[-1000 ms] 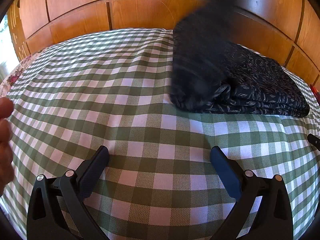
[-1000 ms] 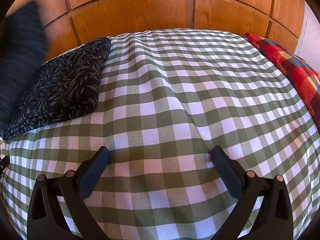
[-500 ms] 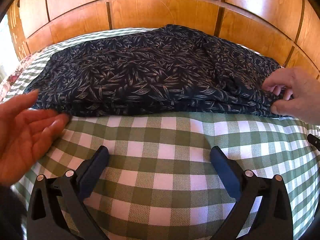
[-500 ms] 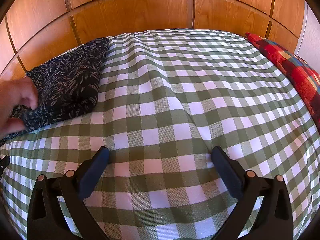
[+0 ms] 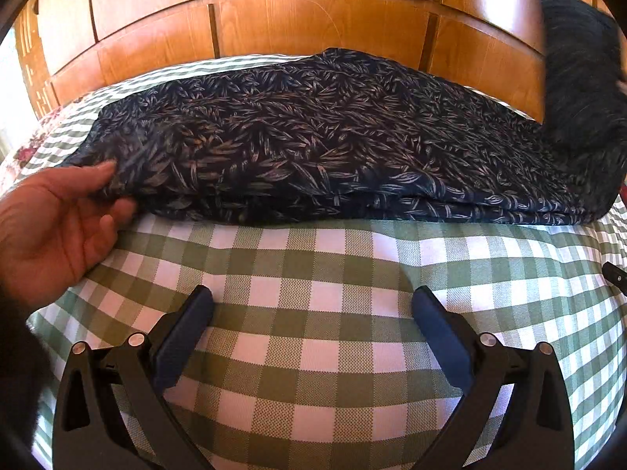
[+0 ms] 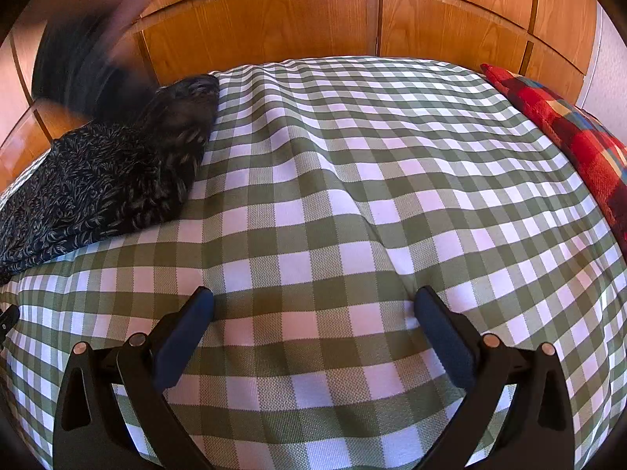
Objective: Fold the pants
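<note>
Dark blue pants with a small leaf print [image 5: 313, 145], soft thin cloth, spread long along the far edge of the bed, close to the wooden headboard [image 5: 313, 15]. Look light and floppy, likely to slip and bunch, so best pinched at a corner or a hem. Bare hand [image 5: 51, 227] touching the left end. Blurry dark sleeve [image 5: 580, 70] over the right end. Left claw [image 5: 311, 309] spread wide, holding nothing, over the green-and-white check bed cover [image 5: 313, 266]. Right claw [image 6: 313, 309] spread wide too, well apart from the pants. Red check pillow [image 6: 568, 125] at the right edge.
</note>
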A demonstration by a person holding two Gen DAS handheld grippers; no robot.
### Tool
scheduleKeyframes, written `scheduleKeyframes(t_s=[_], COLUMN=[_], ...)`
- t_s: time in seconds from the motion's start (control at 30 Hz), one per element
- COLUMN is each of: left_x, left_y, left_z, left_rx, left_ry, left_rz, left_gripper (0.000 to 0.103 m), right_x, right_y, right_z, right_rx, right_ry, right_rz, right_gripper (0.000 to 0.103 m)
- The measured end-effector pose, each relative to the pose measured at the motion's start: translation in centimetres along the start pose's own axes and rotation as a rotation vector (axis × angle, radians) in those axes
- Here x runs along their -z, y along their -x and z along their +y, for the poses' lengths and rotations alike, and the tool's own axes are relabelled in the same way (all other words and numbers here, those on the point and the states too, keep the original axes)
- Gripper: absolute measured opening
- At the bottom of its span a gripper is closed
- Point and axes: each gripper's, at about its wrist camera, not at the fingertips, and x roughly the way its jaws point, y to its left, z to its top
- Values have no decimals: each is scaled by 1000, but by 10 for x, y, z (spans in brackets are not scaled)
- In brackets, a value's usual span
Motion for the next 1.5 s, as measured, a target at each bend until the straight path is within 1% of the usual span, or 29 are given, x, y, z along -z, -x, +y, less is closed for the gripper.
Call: scheduleKeyframes(t_s=[1.13,1.23,1.5], left_x=[-1,0,0], left_y=[0,0,0], left_z=[1,-1,-1], left_rx=[1,0,0], left_ry=[2,1,1], left_rz=[-1,-1,-1], left_gripper=[100,100,100], right_x=[-1,0,1], right_y=[-1,-2,-1], right_z=[-1,-3,0], right_rx=[-4,-25,-12], right_ry=[2,-11,-2], right_rz=[5,8,5], right_gripper=[101,101,101])
